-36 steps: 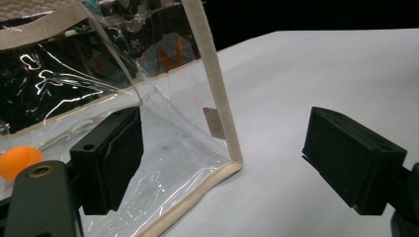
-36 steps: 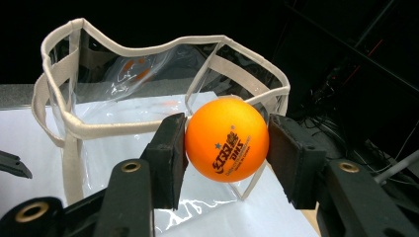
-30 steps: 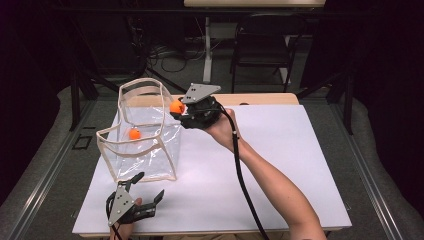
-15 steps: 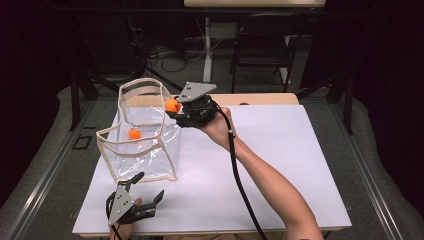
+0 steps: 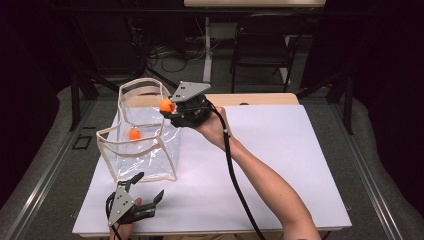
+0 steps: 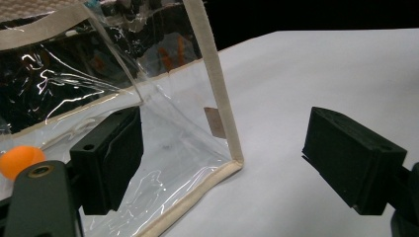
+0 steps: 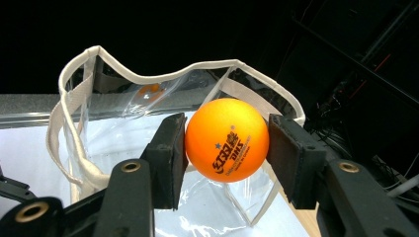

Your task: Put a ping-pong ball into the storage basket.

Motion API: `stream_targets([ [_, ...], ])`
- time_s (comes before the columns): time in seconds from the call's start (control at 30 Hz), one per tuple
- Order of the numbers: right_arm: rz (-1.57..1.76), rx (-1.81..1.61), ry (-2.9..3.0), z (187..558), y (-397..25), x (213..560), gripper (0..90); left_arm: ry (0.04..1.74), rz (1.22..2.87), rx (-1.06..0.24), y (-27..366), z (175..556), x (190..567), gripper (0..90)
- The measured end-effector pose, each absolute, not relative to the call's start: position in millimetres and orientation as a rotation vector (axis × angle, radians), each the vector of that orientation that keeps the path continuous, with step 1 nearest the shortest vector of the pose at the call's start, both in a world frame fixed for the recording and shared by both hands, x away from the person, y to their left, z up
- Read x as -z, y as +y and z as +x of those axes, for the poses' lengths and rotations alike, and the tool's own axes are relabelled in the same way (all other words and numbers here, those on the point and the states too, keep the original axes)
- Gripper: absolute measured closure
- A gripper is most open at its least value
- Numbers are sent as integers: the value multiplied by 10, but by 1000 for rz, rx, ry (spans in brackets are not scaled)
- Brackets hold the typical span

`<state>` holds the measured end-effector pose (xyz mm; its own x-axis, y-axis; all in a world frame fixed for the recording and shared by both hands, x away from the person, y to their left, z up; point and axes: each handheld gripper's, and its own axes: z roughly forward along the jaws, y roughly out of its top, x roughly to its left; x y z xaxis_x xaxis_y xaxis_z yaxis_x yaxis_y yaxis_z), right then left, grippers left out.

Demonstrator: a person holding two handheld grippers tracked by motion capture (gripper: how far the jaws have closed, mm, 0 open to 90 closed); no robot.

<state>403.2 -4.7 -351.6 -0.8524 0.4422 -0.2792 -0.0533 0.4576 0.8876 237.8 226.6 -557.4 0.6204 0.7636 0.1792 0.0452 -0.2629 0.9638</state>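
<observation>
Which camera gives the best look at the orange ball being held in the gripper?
The right gripper view: the held orange ball sits close up between the jaws, printed lettering readable. The high view shows it small at the clear bag's rim.

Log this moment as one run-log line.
right hand-held gripper: shut on orange ball, at bag rim | left hand-held gripper: open, near bag corner | clear bag: upright, second orange ball inside

right tongs [image 5: 168,107] raised, clamped; left tongs [image 5: 148,189] spread
</observation>
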Motion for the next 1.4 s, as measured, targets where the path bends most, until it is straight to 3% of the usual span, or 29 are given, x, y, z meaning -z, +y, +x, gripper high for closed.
stream_targets([
  [1.4, 273, -1368, 2260, 4035, 239, 3516, 502, 669, 1709, -789, 2267, 2383, 5575, 155],
])
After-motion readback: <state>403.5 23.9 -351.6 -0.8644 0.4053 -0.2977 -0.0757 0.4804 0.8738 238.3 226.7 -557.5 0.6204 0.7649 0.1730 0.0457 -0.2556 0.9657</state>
